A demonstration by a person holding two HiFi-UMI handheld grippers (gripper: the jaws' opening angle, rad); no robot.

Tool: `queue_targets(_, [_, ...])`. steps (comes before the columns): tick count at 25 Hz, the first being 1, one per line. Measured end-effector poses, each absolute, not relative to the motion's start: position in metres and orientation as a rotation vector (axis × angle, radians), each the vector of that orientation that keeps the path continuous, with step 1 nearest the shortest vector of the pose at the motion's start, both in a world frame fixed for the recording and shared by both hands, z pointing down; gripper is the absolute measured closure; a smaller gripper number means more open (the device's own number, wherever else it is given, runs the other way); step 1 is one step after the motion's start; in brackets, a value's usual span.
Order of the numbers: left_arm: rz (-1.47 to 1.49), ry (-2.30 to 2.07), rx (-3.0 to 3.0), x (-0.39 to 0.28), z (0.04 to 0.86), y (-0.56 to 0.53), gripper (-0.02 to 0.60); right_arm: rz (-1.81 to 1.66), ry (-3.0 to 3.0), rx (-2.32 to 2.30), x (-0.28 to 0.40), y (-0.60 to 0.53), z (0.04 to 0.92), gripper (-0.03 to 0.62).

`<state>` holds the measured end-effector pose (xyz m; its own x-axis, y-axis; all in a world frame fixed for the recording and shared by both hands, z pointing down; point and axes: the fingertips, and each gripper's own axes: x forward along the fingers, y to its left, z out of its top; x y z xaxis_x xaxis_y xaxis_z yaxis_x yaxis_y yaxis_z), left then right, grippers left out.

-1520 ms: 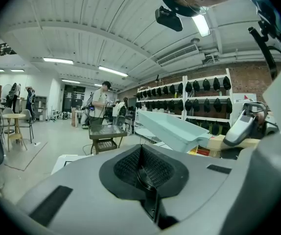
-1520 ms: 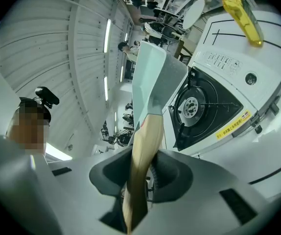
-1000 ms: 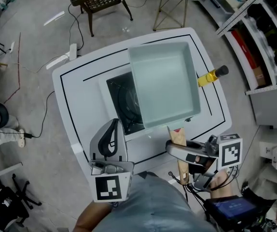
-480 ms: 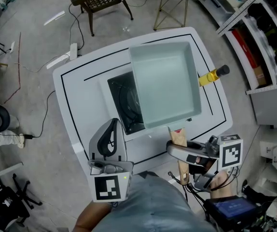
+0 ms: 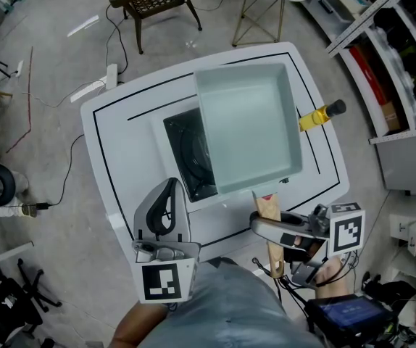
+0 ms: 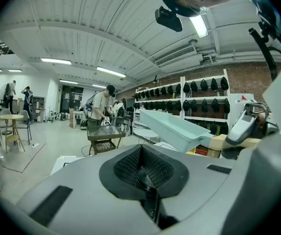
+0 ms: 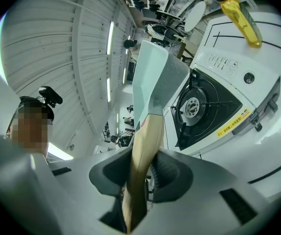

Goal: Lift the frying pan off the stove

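Nothing has shifted noticeably since the earlier frames. The right tool [image 5: 272, 227] stays clamped on the wooden handle [image 5: 270, 207] of the pale-teal square frying pan [image 5: 248, 125]. The pan extends straight ahead of it, raised over the black-burner stove [image 5: 186, 158]. The left tool [image 5: 169, 187], jaws together and empty, stands alongside.

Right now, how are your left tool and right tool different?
The right tool is clamped on the wooden handle of the frying pan; the left tool is shut on nothing. The right tool reaches in from the side; the left tool points ahead toward the stove. Both carry a marker cube.
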<state>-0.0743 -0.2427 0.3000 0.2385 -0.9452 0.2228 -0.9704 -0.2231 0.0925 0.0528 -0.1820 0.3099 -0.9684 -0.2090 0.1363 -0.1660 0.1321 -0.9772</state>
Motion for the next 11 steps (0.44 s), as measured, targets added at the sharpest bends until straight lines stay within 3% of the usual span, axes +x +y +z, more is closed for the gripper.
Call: queue_targets(11, [0.196, -1.821, 2.314, -0.0753, 0.297, -0.2427, 0.565, -2.005, 2.342, -0.388, 0.0534, -0.1813, 0.3072, 0.471])
